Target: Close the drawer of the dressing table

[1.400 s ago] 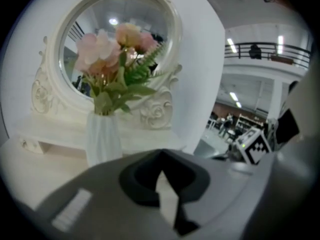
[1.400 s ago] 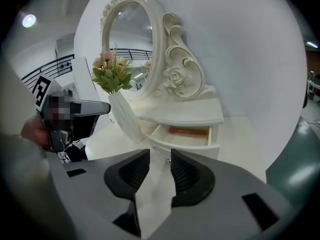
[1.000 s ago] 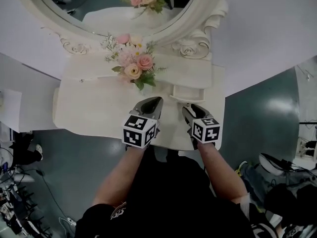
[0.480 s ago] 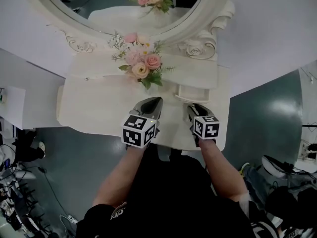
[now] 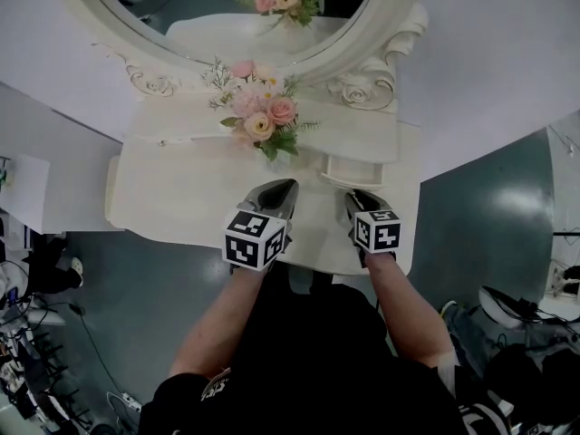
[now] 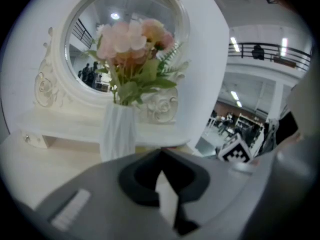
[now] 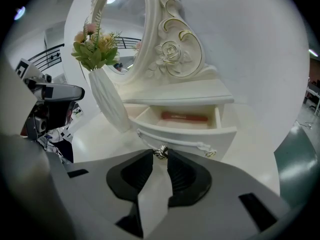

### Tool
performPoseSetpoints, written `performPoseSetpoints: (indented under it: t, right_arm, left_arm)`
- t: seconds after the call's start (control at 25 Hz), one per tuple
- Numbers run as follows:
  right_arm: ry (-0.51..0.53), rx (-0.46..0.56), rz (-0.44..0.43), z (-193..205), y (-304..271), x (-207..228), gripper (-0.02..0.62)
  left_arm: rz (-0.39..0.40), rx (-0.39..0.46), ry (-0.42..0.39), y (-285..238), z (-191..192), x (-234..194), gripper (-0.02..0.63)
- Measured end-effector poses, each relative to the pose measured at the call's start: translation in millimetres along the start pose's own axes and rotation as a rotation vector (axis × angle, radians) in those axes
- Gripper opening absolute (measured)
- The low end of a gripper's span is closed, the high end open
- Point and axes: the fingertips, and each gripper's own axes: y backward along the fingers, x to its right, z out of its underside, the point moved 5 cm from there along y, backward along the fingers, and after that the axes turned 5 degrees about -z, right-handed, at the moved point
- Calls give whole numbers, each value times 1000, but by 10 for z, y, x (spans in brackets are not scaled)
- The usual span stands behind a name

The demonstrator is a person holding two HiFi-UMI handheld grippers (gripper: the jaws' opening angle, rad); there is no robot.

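The white dressing table (image 5: 181,188) has a small drawer (image 5: 349,166) pulled out at its right end. In the right gripper view the drawer (image 7: 185,134) stands open, with a red object (image 7: 184,117) lying inside. The drawer's small metal knob (image 7: 161,153) sits between the tips of my right gripper (image 7: 160,156). That gripper's jaws are closing around the knob with a narrow gap still left. In the head view the right gripper (image 5: 353,198) points at the drawer front. My left gripper (image 5: 283,187) hovers over the tabletop, shut and empty (image 6: 160,154).
A white ribbed vase of pink flowers (image 5: 263,120) stands on the table left of the drawer, close ahead of the left gripper. An oval mirror (image 5: 236,7) in a carved frame rises behind it. Grey-green floor lies to the right of the table.
Both grippers stay almost in place over the table. The right gripper's jaws look narrower than a second ago. The head view has shifted slightly.
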Motion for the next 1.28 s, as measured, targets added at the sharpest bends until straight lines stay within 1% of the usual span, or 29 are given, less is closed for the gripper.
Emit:
performPoseSetpoints:
  t: [0.56,0.92,1.28]
  right_arm:
    - [8,16,-17,-182,17,99,84]
    - [3,19,-24,-284,-125,180,83]
    - [1,21,-29,-344,-224,249,83]
  left_arm:
    - [-11,3,6,-10,-47,46,9]
    - [-19,9,-14,-54,-116,19,9]
    - [-21,8,-18,-103,-126,-16,9]
